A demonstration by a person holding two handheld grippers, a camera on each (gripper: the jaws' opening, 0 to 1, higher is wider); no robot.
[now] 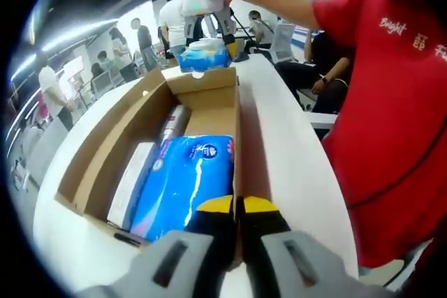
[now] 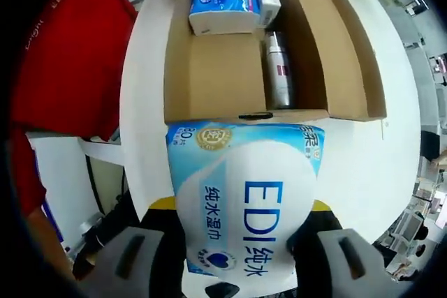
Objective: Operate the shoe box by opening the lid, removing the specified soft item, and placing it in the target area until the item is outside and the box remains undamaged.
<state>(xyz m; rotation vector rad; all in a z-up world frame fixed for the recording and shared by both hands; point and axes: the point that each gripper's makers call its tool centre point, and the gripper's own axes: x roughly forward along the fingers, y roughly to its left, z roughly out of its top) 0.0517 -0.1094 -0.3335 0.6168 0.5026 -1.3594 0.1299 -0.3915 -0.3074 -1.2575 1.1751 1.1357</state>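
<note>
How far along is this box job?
The shoe box is already open, with no damage visible. The right hand-held gripper holds the EDI wipes pack outside the box, above the white table. The left hand-held gripper is shut on the box's near wall. Left: setting the pack down. A blue tissue pack remains inside.

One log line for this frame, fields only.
box: open | right gripper: holds wipes pack, outside box | left gripper: shut on box wall
</note>
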